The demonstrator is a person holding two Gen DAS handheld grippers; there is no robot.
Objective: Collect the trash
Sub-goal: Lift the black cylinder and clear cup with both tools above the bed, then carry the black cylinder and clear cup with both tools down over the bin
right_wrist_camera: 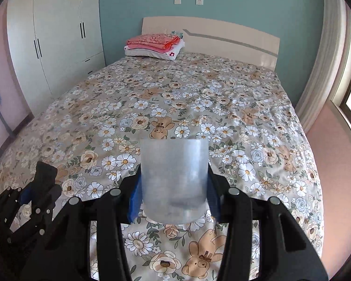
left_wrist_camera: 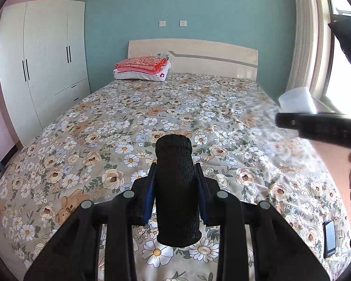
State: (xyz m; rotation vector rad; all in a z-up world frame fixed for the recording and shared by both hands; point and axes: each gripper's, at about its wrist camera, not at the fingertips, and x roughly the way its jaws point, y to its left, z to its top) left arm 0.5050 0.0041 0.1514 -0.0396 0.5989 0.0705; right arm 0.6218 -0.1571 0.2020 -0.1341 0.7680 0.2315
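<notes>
A bed (left_wrist_camera: 199, 107) with a floral bear-print cover fills both views; a white wardrobe (left_wrist_camera: 42, 58) stands at upper left. Folded pink bedding (left_wrist_camera: 142, 66) lies by the headboard. Lower centre, the left gripper (left_wrist_camera: 175, 187) is clamped on a black textured cylinder (left_wrist_camera: 174, 187), held upright above the cover. The right gripper (right_wrist_camera: 174, 187) grasps a frosted translucent cup (right_wrist_camera: 174, 178) likewise. A phone (left_wrist_camera: 329, 237) lies at lower right.

The left claw (left_wrist_camera: 175, 185) is matte black plastic: two angled linkage arms on each side, pinned with round grey rivet heads, ending in fingers faced with blue pads (left_wrist_camera: 149, 199). The right claw (right_wrist_camera: 174, 187) has the same build, black arms, grey rivets, blue pads (right_wrist_camera: 134, 199). Small silver screws dot the black housing at the edge of the right wrist view.
</notes>
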